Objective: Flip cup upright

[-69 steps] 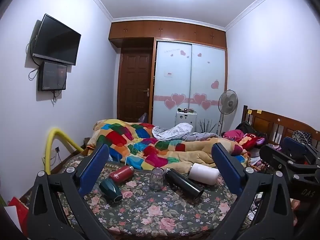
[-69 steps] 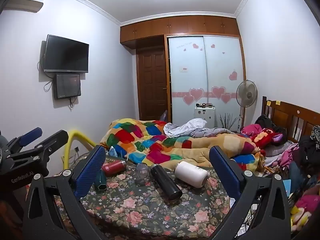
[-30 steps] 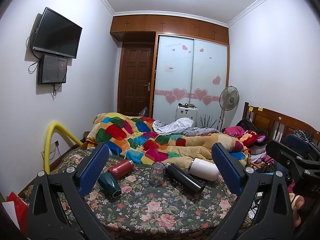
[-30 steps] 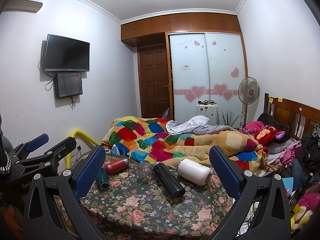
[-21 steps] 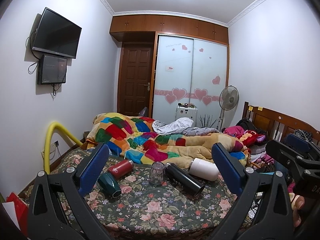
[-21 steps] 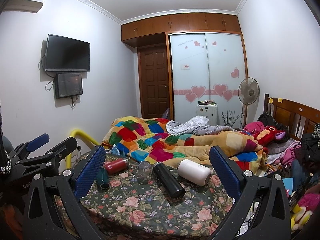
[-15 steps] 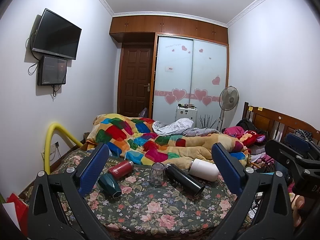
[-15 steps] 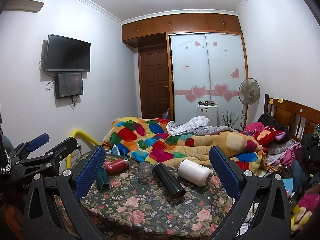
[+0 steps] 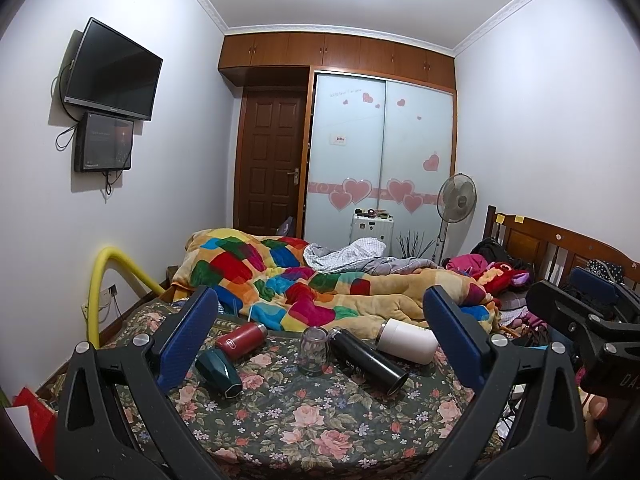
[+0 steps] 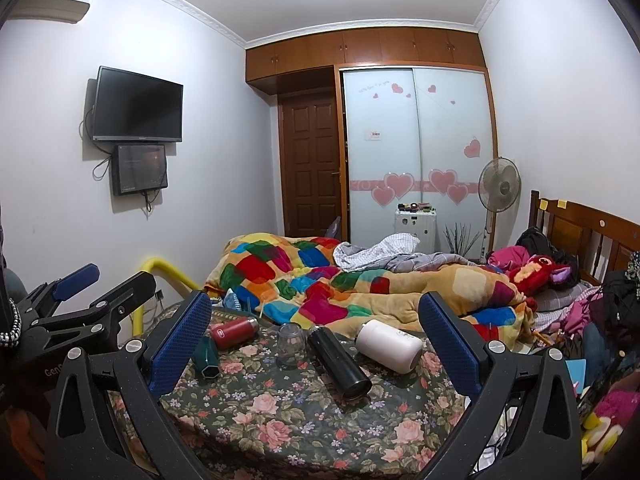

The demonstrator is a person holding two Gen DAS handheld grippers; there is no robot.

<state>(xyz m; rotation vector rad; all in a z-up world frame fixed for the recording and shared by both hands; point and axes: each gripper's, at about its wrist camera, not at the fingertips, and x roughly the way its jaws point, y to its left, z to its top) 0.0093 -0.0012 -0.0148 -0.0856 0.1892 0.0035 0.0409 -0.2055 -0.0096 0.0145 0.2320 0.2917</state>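
Several cups lie on a floral tablecloth [image 9: 320, 420]: a red flask [image 9: 241, 335], a dark green cup [image 9: 219, 367], a black flask [image 9: 368, 360] and a white tumbler [image 9: 408, 340], all on their sides. A clear glass [image 9: 312, 345] stands mouth down. My left gripper [image 9: 320, 344] is open and empty, well back from them. In the right wrist view the same red flask [image 10: 234, 332], green cup [image 10: 207, 358], glass [image 10: 291, 339], black flask [image 10: 339, 362] and white tumbler [image 10: 389, 345] show. My right gripper [image 10: 316, 344] is open and empty, also held back.
A bed with a patchwork quilt [image 9: 304, 284] lies just behind the table. A yellow tube [image 9: 105, 280] arches at the left. The other gripper shows at the right edge of the left view [image 9: 592, 320] and the left edge of the right view [image 10: 72, 312].
Both views have drifted slightly over the last seconds; the cups have not moved and both grippers stay open.
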